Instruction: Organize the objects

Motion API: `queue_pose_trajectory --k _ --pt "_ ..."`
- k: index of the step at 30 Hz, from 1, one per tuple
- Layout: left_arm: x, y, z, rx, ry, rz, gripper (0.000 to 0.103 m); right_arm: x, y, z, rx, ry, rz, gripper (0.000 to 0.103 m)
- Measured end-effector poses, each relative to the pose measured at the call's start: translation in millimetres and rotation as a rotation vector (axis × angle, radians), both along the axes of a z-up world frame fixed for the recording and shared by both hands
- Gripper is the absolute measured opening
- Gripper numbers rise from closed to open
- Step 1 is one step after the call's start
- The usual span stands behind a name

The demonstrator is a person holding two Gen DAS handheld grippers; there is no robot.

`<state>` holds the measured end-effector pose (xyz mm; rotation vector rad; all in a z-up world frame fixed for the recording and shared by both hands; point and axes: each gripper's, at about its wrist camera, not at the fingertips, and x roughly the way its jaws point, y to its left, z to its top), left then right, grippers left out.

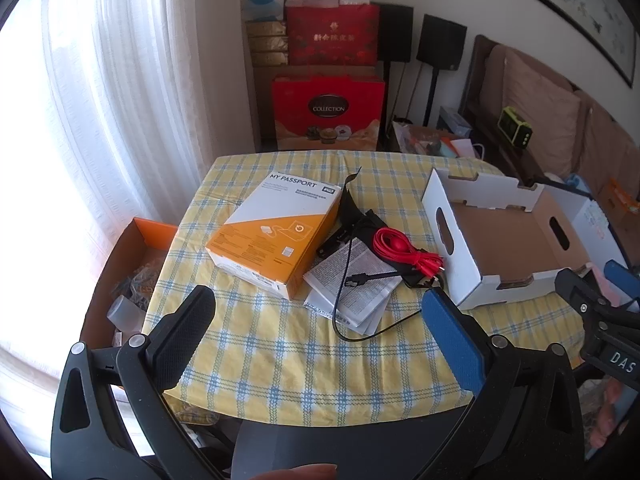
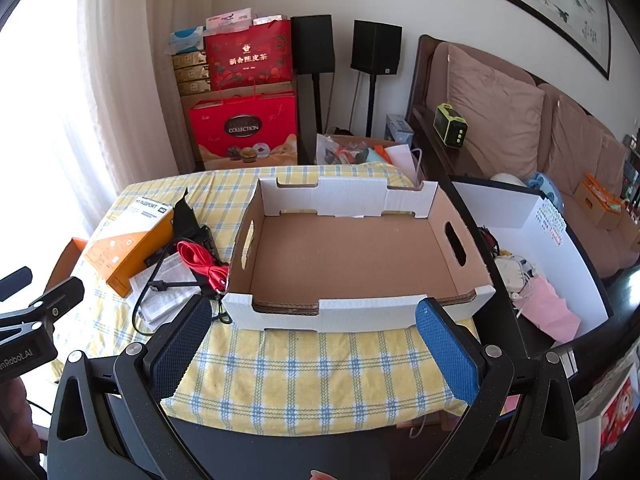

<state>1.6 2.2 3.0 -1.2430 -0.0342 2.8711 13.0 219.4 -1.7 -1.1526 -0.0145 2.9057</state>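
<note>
Both my grippers, left gripper (image 1: 316, 320) & right gripper (image 2: 314, 338), gape empty over checked cloth table (image 1: 280, 360). Corrugated cardboard tray (image 2: 352, 256) right; glossy orange box (image 1: 276, 232), coiled red cable (image 1: 400, 250) left.

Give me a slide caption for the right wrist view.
Open right gripper faces an empty cardboard tray on the checked tablecloth.
</note>
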Motion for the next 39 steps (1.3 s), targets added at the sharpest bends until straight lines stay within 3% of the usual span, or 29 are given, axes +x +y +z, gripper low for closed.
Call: queue_pose_trajectory --k 39 --pt "-1.7 1.1 -0.1 -0.001 -0.002 0.000 0.103 0.2 -0.1 -2.2 -0.002 -0.001 0.001 0.103"
